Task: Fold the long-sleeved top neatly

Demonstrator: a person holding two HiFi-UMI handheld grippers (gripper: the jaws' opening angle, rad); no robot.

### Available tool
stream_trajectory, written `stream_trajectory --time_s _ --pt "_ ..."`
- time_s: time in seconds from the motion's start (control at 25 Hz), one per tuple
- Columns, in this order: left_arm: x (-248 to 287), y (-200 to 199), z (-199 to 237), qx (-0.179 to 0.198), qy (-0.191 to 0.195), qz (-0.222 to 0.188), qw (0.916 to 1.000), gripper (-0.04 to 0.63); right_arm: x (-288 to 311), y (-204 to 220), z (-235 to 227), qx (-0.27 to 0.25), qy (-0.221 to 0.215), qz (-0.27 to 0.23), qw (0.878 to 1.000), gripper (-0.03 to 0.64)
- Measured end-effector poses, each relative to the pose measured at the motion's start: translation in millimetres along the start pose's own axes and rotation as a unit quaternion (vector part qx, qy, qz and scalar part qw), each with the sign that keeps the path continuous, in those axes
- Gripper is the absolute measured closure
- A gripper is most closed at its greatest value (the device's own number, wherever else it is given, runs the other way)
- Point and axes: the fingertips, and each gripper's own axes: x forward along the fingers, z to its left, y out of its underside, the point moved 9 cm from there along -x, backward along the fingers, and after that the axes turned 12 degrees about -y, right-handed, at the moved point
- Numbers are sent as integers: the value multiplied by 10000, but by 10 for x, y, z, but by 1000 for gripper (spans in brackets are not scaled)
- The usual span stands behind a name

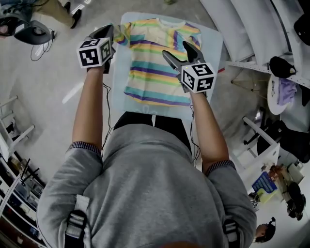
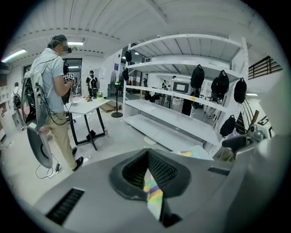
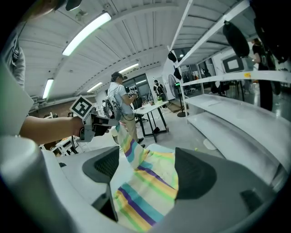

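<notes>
in the head view, the left sleeve of the striped long-sleeved top [image 1: 157,63] is covered by the left gripper [image 1: 106,31], and its jaw tips cannot be made out behind the marker cube. the near edge of the table [image 1: 213,41] is hidden by the person's body. a standing person [image 1: 63,12] at the far left is cut off by the top edge. in the left gripper view, only a narrow strip of the top is seen; the rest is hidden by the gripper's body. the figures [image 2: 92,84] at the far doorway are too small to tell apart.
</notes>
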Motion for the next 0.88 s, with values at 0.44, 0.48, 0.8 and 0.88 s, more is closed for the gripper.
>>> stream_trajectory --time_s 0.44,0.48,0.8,0.88 --pt "233 -53 -1088 245 517 -45 9984 577 -443 124 -397 189 289 -250 9991 218" --pt "260 -43 -1184 267 565 -48 9980 578 -478 151 -440 208 328 -258 9989 217" --pt "496 161 -1806 329 972 12 9947 578 -667 386 -697 369 576 -235 9974 198" --pt "588 243 -1987 409 1068 25 9934 577 -730 479 -777 436 619 -235 9969 198"
